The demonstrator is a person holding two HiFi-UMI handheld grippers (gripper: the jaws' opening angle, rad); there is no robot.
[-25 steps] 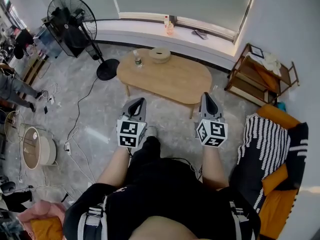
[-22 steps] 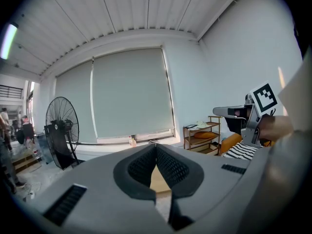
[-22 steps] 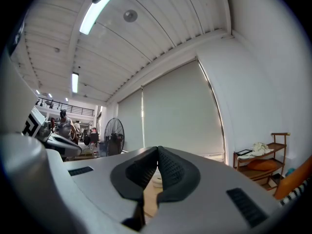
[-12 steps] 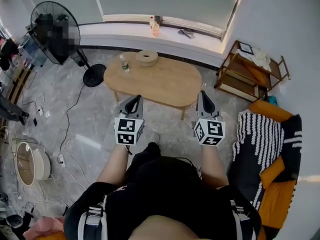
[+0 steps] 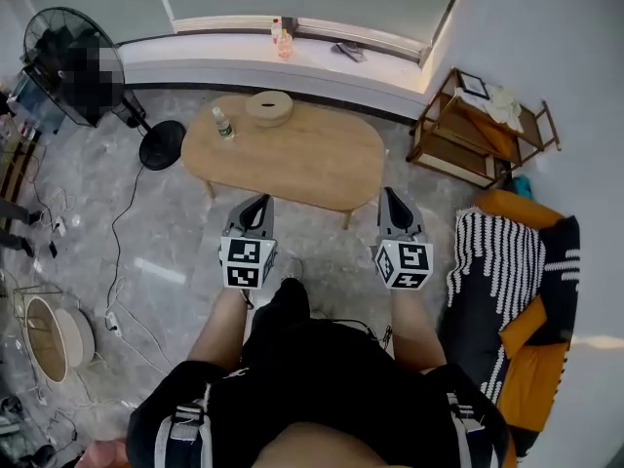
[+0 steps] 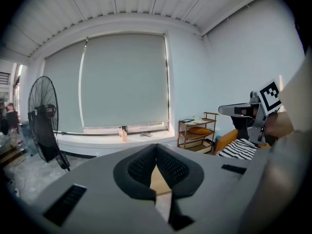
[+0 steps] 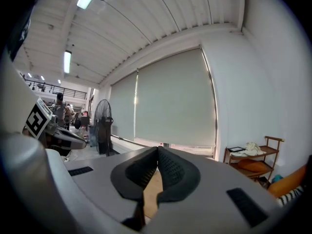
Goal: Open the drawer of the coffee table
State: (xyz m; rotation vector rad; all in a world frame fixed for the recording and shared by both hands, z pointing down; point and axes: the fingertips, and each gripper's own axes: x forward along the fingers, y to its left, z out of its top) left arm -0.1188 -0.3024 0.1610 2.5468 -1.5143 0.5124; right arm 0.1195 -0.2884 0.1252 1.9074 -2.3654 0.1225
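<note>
The oval wooden coffee table [image 5: 322,164] stands ahead of me on the marble floor; no drawer shows from above. A small bottle [image 5: 223,126] and a round wooden bowl [image 5: 268,108] sit on its far left part. My left gripper [image 5: 262,201] hovers just short of the table's near edge, shut and empty. Level with it, the right gripper [image 5: 389,195] hangs near the table's near right edge, also shut with nothing in it. In the left gripper view the left gripper [image 6: 156,146] has its pads together, table wood showing beyond. The right gripper [image 7: 158,149] looks the same in its own view.
A standing fan [image 5: 70,64] stands at the far left with a cable across the floor. A wooden shelf unit [image 5: 478,130] is at the far right. An orange sofa with a striped throw [image 5: 512,271] lies to my right. A window ledge [image 5: 292,57] runs behind the table.
I have walked closer to the coffee table; it now sits lower and larger in the head view. Both grippers moved forward with me and stayed shut.
</note>
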